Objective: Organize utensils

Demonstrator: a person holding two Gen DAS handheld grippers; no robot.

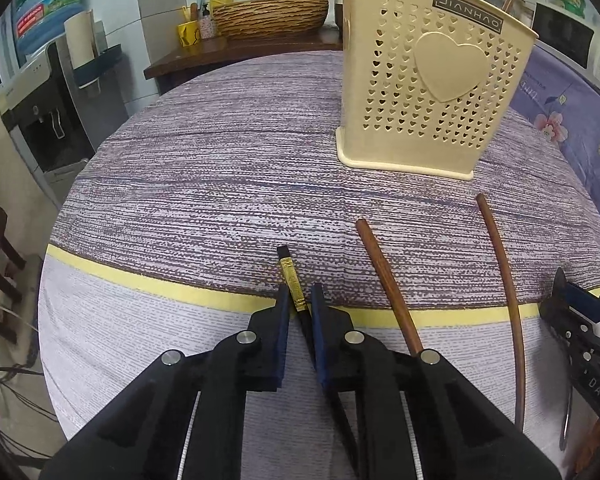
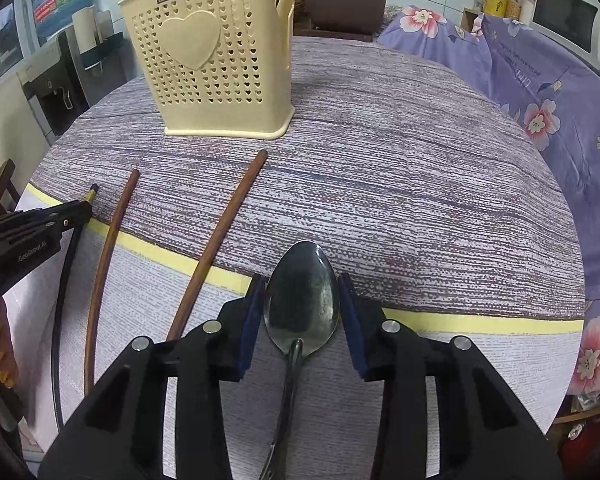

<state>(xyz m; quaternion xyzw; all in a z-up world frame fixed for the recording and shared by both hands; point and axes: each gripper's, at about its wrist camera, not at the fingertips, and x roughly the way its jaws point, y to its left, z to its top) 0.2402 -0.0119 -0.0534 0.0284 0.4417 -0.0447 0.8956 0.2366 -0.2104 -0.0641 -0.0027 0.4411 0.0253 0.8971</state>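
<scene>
Kitchen things stand behind a round table [image 1: 228, 152] under a striped cloth, and on it the cream utensil holder [image 1: 432, 76] waits at the far side.

We have the left gripper [image 1: 299, 306] clenched on a black chopstick with a gold band [image 1: 291, 280], which lies on the cloth near the yellow stripe. The right gripper [image 2: 302, 300] sits around the bowl of a metal spoon [image 2: 302, 300]; its pads seem to touch the spoon's edges, so we judge it is grasped, though the hold looks light. Two brown chopsticks [image 1: 388, 280] lie loose between the two tools.

To do this step well, we should lift both pieces straight up before we swing toward the holder, and keep each one steep so its tip enters the top opening. The spoon bowl is smooth and may slip.

Only the right view shows the spoon's bowl and the pink flowers on the purple cloth [image 2: 540, 92]. Only the left view shows the woven basin [image 1: 270, 16] and one chopstick already standing in the holder.
</scene>
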